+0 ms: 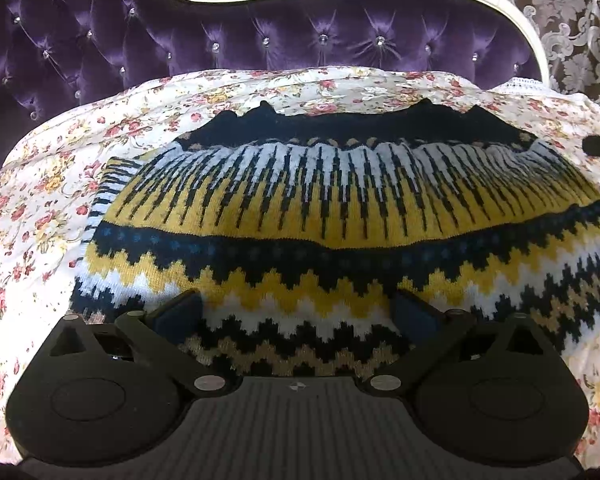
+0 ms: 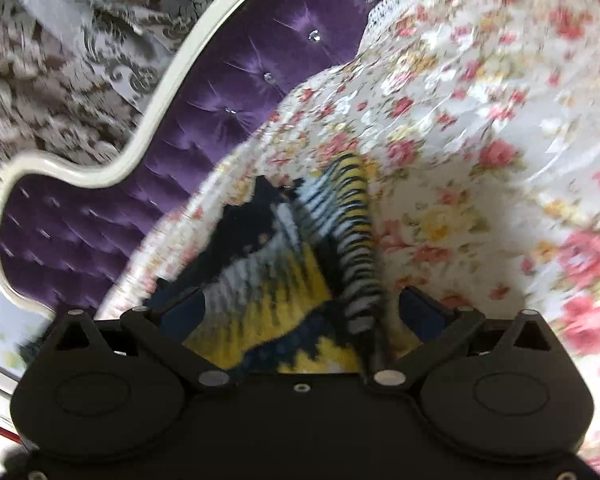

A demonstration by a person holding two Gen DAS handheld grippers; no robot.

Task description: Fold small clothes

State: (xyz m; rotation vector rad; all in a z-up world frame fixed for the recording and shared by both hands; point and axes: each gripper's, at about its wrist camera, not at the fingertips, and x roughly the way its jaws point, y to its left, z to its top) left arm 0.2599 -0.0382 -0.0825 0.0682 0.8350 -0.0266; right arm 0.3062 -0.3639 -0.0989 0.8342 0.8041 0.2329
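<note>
On a bed spread with a floral quilt [image 1: 40, 184], against a tufted purple headboard [image 1: 100, 40], lies a small knitted sweater [image 1: 320, 216] in navy, yellow and white zigzag bands. It is spread flat, dark hem towards the headboard, one striped sleeve [image 1: 108, 184] poking out along its left edge. The left gripper [image 1: 296, 312] hovers low over the sweater's near edge with its fingers spread wide apart, holding nothing. Further right, a dark shape at the frame's edge is too small to identify.

The right wrist view is tilted and blurred. There the right gripper [image 2: 300, 312] also has its fingers wide apart, with a bunched part of the sweater and its striped sleeve [image 2: 356, 240] lying between them; whether a finger touches the knit I cannot tell.

The fold seems to be only beginning. To do it well, each gripper should probably close on a full pinch of knit near an outer edge, both layers together, then lift just enough to clear the quilt so the thick wool folds over evenly without dragging the bedding
</note>
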